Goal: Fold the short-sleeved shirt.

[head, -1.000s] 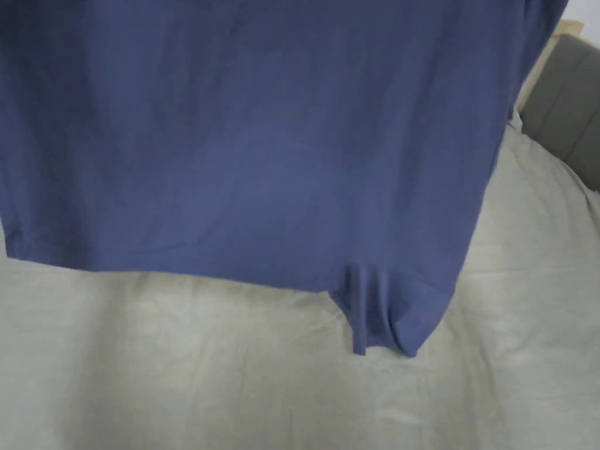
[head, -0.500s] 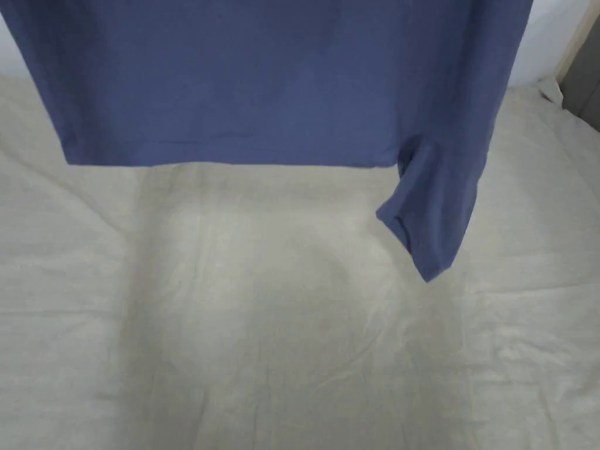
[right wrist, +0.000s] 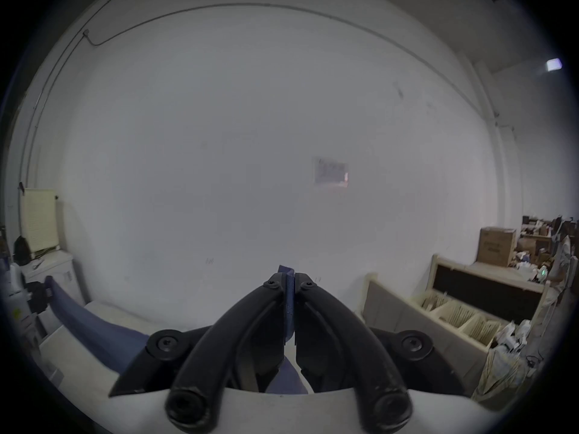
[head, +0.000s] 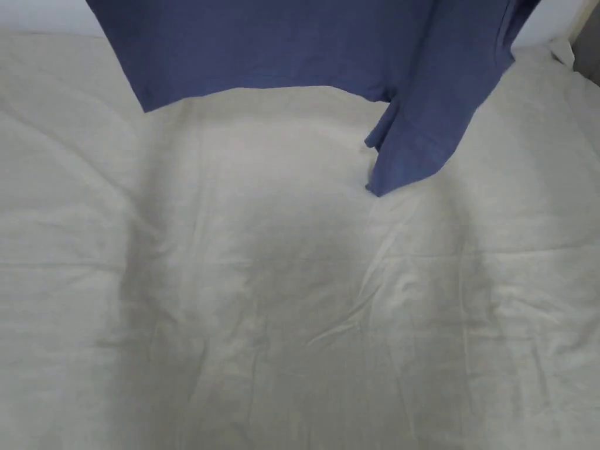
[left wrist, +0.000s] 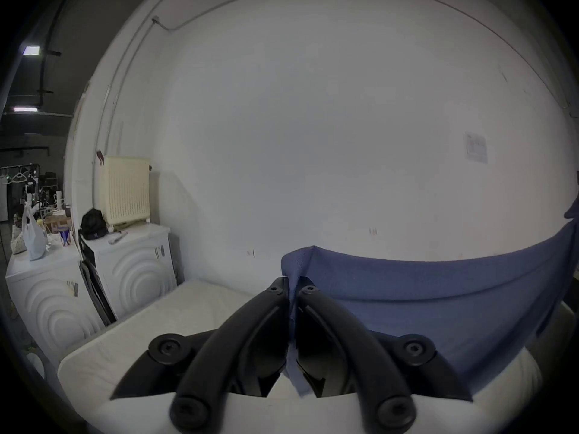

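A blue short-sleeved shirt (head: 281, 47) hangs in the air over the far part of a bed, its lower edge free. One sleeve (head: 410, 146) dangles at the right, its tip at the sheet. My left gripper (left wrist: 292, 287) is shut on an upper corner of the shirt (left wrist: 438, 303), and the cloth stretches away to the right. My right gripper (right wrist: 289, 279) is shut on another edge of the shirt (right wrist: 94, 325), pinched between both jaws, with cloth sagging off to the left.
A cream, wrinkled bed sheet (head: 293, 304) spreads under the shirt. A grey headboard (head: 589, 53) stands at the far right. White machines (left wrist: 94, 278) stand left of the bed against a white wall. Wooden frames and boxes (right wrist: 470, 300) sit at the right.
The shirt has risen and gone farther away in the head view, baring much more of the sheet. The dangling sleeve swung up and right with it.
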`<move>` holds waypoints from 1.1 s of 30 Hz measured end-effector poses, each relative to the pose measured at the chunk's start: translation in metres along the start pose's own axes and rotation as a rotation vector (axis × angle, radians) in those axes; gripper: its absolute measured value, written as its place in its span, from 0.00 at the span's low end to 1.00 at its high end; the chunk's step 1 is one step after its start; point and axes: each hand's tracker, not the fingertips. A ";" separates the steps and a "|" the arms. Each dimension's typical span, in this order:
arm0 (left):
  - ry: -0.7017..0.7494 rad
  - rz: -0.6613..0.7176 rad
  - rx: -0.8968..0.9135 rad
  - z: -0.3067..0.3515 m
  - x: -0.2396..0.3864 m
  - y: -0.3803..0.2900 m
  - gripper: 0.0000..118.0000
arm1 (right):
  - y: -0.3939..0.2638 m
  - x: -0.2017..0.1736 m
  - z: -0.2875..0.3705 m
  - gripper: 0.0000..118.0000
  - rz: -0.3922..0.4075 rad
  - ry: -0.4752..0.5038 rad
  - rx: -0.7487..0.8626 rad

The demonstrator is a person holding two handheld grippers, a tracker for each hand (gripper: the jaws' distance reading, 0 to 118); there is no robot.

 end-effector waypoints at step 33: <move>-0.022 0.002 -0.791 0.323 -0.123 -0.441 0.03 | -0.506 0.124 0.317 0.03 -0.167 0.179 -0.988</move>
